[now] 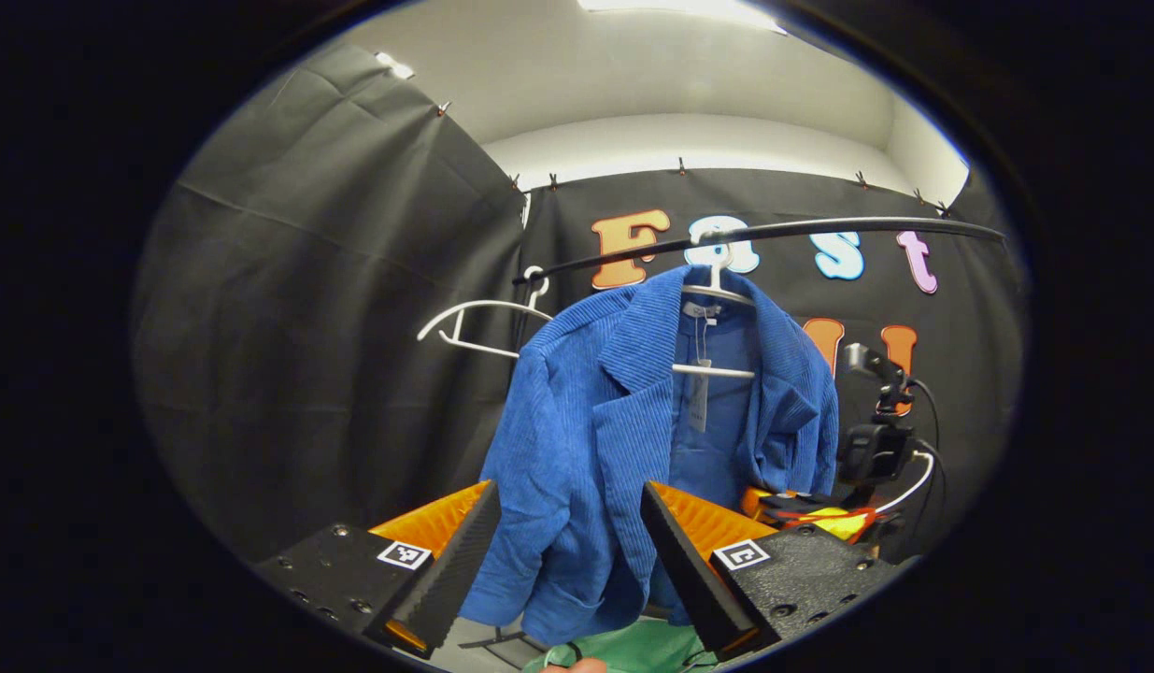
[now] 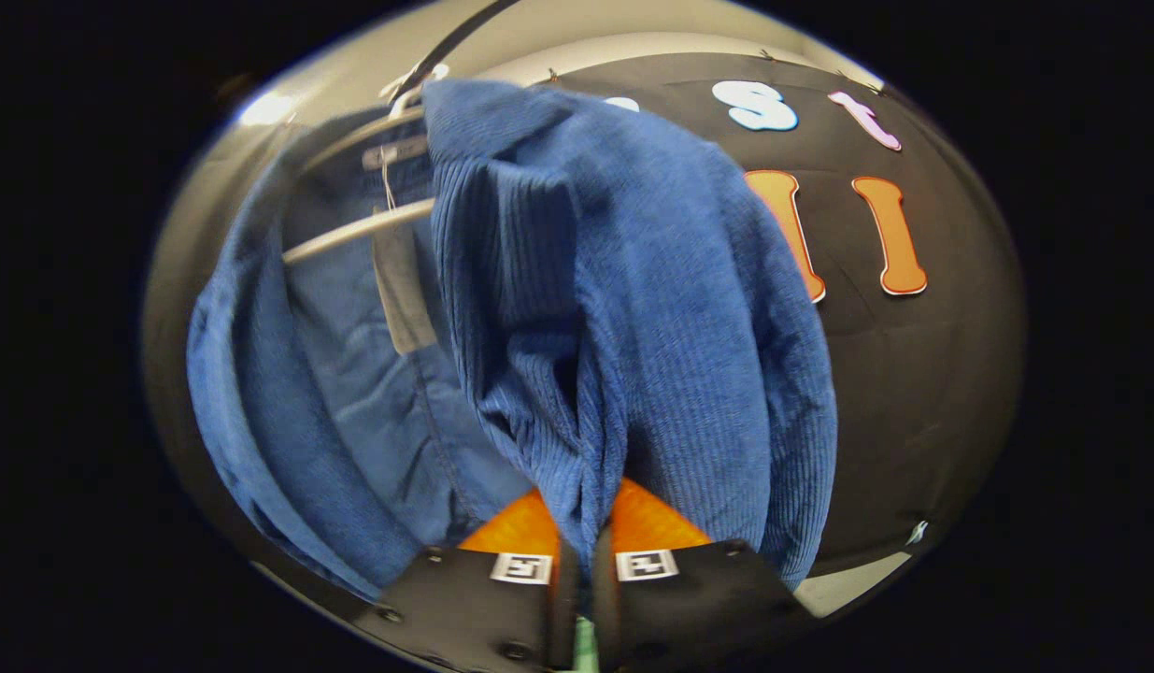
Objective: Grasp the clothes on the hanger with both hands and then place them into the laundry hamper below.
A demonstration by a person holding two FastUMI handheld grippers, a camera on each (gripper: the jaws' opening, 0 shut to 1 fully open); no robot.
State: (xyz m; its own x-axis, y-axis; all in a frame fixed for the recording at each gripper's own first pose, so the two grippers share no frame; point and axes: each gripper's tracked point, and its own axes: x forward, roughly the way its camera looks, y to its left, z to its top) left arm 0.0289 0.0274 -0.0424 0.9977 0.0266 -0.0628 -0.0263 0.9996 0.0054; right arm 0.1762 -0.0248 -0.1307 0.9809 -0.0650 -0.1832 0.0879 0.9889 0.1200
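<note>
A blue corduroy jacket (image 1: 595,411) hangs on a white hanger (image 1: 717,294) from a black rail (image 1: 819,229). My left gripper (image 1: 569,556) is open, and the jacket's lower left front hangs in the gap between its fingers without being pressed. In the right gripper view the jacket (image 2: 633,280) is very close, still on its hanger (image 2: 362,229). My right gripper (image 2: 584,561) is shut on a fold of the jacket's right front. The left gripper view shows that right gripper (image 1: 796,508) at the jacket's right edge. A strip of green (image 1: 633,650) shows below the jacket's hem.
An empty white hanger (image 1: 483,322) hangs on the rail left of the jacket. A camera mount with cables (image 1: 876,439) rises over the far gripper. A paper tag (image 2: 399,290) dangles inside the jacket. Black cloth walls close in behind and at the left.
</note>
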